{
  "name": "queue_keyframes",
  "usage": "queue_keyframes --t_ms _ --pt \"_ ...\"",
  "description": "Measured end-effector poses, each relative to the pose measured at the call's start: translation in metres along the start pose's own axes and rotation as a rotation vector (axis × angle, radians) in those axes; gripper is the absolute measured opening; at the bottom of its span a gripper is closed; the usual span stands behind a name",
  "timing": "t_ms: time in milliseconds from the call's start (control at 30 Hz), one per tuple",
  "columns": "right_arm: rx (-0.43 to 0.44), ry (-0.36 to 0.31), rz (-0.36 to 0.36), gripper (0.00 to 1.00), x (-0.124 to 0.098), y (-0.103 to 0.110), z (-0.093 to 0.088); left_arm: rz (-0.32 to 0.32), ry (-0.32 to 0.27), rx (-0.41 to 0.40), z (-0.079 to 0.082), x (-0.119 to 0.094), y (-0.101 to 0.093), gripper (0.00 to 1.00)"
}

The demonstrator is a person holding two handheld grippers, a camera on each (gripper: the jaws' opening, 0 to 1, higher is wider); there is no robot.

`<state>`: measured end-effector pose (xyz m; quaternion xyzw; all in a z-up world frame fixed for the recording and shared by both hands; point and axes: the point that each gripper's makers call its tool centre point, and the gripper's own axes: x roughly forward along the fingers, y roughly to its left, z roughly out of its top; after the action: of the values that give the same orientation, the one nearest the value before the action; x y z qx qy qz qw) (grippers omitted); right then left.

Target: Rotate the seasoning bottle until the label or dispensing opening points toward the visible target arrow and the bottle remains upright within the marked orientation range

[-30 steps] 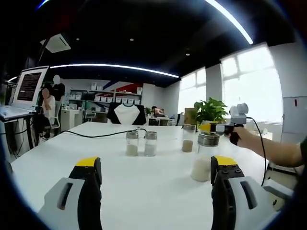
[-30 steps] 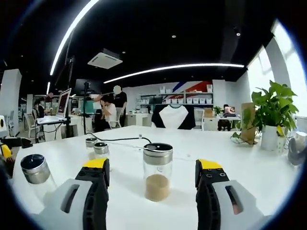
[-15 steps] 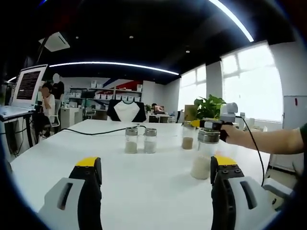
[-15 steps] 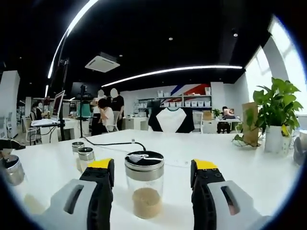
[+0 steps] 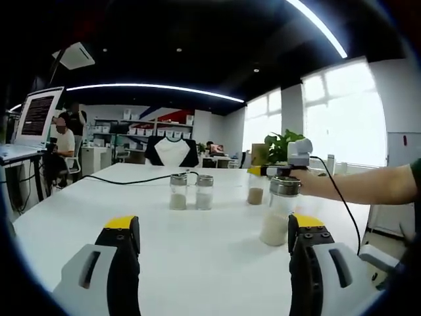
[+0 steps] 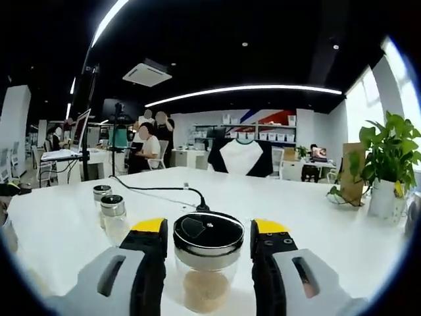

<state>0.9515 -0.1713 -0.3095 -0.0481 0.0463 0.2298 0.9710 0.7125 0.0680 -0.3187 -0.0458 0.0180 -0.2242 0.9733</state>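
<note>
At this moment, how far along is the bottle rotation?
Done: the right gripper has its open jaws on either side of the brown-seasoning bottle, which stands upright on the table. In hand: closing on it; no grip yet. Left: the whole rotation. No target arrow is visible. The left gripper is open, holding nothing.

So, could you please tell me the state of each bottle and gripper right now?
Right gripper: open, jaws either side of the brown-seasoning bottle, which stands upright, lid on.
Left gripper: open, holding nothing.
White-seasoning bottle: upright, lid on.
Pair of small bottles: upright, side by side.
</note>
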Motion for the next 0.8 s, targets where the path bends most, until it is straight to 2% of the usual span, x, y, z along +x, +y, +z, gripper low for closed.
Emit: queue_keyframes --t_ms 267,367,800 --pt "0.034 0.025 -0.041 0.41 0.0035 -0.0042 -0.0021 -0.007 0.005 -0.003 -0.0015 0.0009 -0.0013 0.98" --pt "0.043 0.021 -0.080 0.41 0.0026 -0.0080 -0.0026 -0.008 0.003 -0.003 -0.0009 0.0008 -0.0012 0.98" --pt "0.040 -0.007 -0.069 0.40 -0.0004 -0.0070 -0.0022 -0.023 0.010 -0.008 -0.0042 0.0050 -0.0033 0.98"
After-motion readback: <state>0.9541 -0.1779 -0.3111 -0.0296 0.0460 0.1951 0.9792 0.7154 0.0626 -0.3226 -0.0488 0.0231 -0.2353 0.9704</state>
